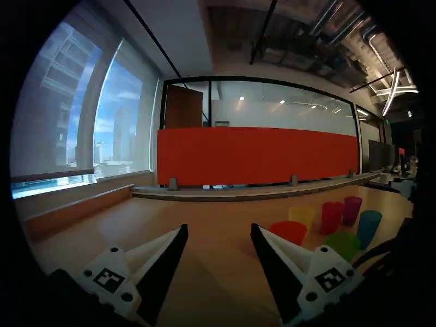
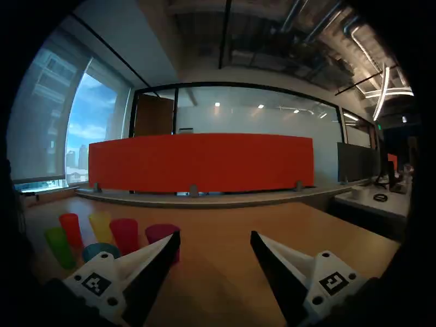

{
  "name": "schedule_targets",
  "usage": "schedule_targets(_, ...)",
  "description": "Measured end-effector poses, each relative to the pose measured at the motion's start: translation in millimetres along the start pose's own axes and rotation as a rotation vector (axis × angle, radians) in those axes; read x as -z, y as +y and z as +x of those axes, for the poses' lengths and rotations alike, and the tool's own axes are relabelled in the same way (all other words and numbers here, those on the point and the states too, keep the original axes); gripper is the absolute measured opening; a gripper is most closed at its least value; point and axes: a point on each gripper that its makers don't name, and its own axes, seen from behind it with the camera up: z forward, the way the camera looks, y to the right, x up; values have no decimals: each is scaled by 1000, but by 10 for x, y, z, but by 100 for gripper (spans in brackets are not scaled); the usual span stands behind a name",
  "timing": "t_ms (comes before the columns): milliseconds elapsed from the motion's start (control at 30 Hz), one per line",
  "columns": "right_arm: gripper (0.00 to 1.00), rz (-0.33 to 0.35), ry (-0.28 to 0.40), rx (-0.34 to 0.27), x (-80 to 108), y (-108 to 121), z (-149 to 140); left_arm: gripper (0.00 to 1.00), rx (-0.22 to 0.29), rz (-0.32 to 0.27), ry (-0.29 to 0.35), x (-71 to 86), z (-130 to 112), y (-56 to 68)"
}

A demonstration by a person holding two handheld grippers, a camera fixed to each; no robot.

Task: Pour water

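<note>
Several coloured plastic cups stand in a cluster on the wooden table (image 1: pixel 218 240). In the left gripper view they sit to the right: an orange cup (image 1: pixel 289 231) nearest the right fingertip, a yellow cup (image 1: pixel 303 216), a red cup (image 1: pixel 331 216), a magenta cup (image 1: pixel 352 209), a teal cup (image 1: pixel 369 228) and a green cup (image 1: pixel 343 243). My left gripper (image 1: pixel 219 230) is open and holds nothing. In the right gripper view the same cluster lies to the left: green cup (image 2: pixel 59 246), red cup (image 2: pixel 71 229), yellow cup (image 2: pixel 100 225), a pinkish-red cup (image 2: pixel 126 234), magenta cup (image 2: pixel 161 233), teal cup (image 2: pixel 100 250). My right gripper (image 2: pixel 215 235) is open and holds nothing.
A long red partition (image 1: pixel 256 155) runs along the far edge of the table, with glass walls behind it. Large windows (image 1: pixel 71 131) stand to the left. A neighbouring desk (image 2: pixel 376 203) with a monitor (image 2: pixel 355 161) lies to the right.
</note>
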Motion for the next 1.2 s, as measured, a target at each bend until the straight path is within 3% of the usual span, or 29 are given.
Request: schedule_targets(1200,100,16,8,11,27,-48,20,85,0,0,0,-2,7,-2)
